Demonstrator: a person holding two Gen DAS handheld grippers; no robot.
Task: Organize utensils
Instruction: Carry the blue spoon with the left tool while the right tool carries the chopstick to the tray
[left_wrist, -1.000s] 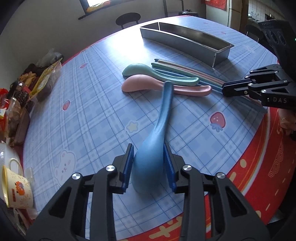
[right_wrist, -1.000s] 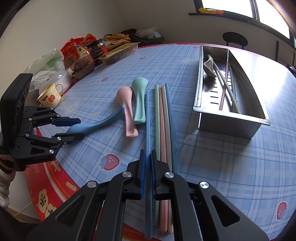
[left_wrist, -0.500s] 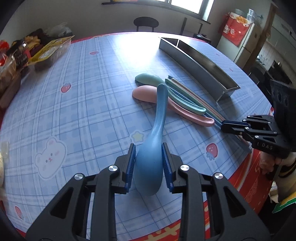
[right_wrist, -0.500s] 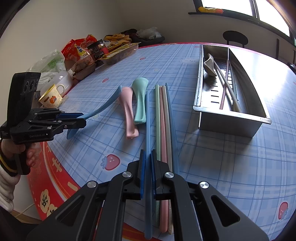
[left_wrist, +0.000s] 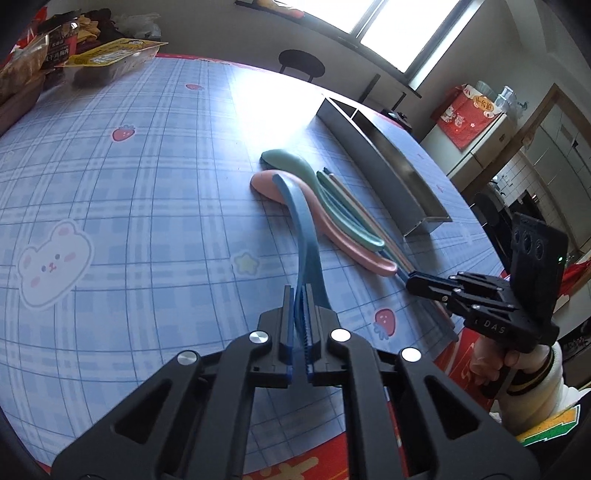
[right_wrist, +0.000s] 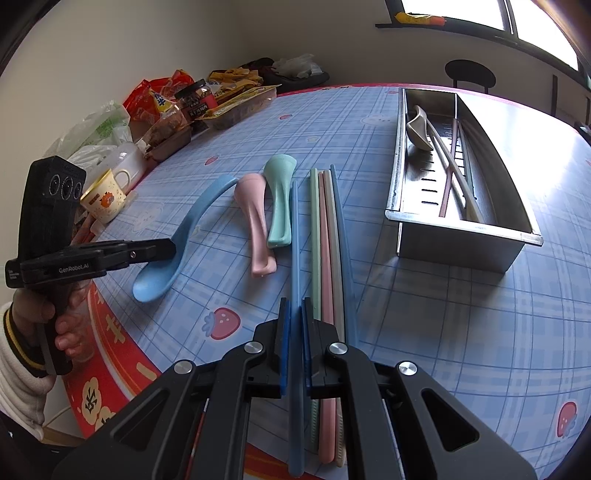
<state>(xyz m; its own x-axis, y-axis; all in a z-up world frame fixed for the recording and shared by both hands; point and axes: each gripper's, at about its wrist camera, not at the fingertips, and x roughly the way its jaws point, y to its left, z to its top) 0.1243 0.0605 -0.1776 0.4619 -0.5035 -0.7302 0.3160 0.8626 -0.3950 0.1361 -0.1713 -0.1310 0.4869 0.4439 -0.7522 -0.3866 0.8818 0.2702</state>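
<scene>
Jaws of the left gripper clamp the blue spoon edge-on at its bowl, handle reaching ahead; the right gripper pinches a blue chopstick lying ahead on the tabletop. Both look light, stiff, probably slick plastic.

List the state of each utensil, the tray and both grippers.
left gripper: shut on blue spoon
right gripper: shut on blue chopstick
blue spoon: lifted, turned on edge
blue chopstick: gripped
pink spoon: lying on table
green spoon: lying on table
metal tray: holds a spoon and chopsticks
</scene>
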